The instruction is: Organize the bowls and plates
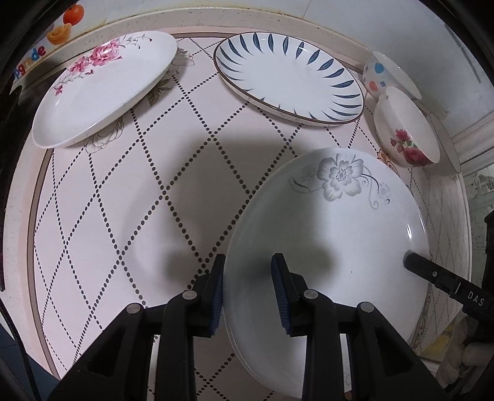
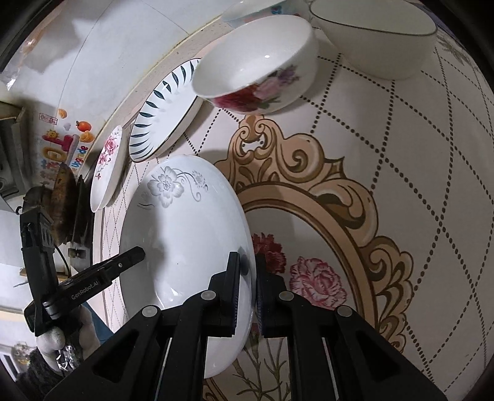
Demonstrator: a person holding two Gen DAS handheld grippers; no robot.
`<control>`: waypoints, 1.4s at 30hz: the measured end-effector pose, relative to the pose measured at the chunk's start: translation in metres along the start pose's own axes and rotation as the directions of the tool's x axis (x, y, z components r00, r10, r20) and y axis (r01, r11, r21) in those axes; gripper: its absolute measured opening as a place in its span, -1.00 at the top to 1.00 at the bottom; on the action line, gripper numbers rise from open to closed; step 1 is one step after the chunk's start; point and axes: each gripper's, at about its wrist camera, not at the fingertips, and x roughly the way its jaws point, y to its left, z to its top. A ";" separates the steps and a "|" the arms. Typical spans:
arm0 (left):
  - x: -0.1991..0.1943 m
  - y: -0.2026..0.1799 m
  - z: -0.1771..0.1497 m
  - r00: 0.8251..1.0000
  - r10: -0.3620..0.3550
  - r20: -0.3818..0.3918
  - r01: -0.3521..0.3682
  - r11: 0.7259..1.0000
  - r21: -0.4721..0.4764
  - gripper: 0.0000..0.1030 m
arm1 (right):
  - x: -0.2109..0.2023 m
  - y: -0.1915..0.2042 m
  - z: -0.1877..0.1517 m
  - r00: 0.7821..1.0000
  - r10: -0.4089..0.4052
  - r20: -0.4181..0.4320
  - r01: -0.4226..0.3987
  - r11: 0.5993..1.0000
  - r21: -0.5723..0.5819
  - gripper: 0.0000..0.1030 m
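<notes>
- The polka-dot bowl [image 2: 265, 9] is cut off by the top edge of the right wrist view.
- The rimmed bowl [image 1: 444, 142] sits mostly hidden behind the rose bowl [image 1: 404, 129].
- The grey-flower plate [image 1: 324, 246] hides its own near rim behind the left tool [image 1: 247, 293].

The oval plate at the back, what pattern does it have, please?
Dark blue leaf strokes on white, clearest in the left wrist view.

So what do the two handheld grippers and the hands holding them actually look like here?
Both grippers are matte black, built from angular linkage arms with round silver pivot pins. The left gripper has dark blue ribbed pads on its fingers; the right gripper has similar dark pads. White lettering marks the bodies: "GenRobot.AI" on the left, "DAS" on the right. The left hand wears a pale glove.
</notes>
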 end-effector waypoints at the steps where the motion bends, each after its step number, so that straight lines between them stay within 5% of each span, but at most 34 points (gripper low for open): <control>1: 0.000 -0.001 0.001 1.000 0.002 0.000 -0.002 1.000 -0.003 0.48 | 0.000 -0.001 0.000 1.000 0.002 -0.001 -0.002 1.000 0.003 0.79; 19: -0.002 0.000 0.005 1.000 0.013 -0.028 -0.013 1.000 0.007 0.47 | 0.005 -0.001 -0.003 1.000 -0.006 -0.028 0.007 0.998 0.061 0.76; 26: -0.059 0.032 0.018 0.998 -0.023 0.064 0.024 1.000 -0.016 0.46 | -0.036 0.009 0.001 0.997 -0.074 0.001 0.074 0.994 0.076 0.75; 33: -0.092 0.111 0.052 0.985 0.039 0.167 -0.017 0.991 -0.136 0.32 | -0.046 0.087 0.040 0.996 -0.052 0.068 0.053 0.999 -0.012 0.18; 42: -0.067 0.204 0.098 0.977 0.146 0.158 -0.093 0.950 -0.299 0.32 | 0.064 0.216 0.128 0.997 0.064 -0.035 -0.067 0.991 -0.112 0.16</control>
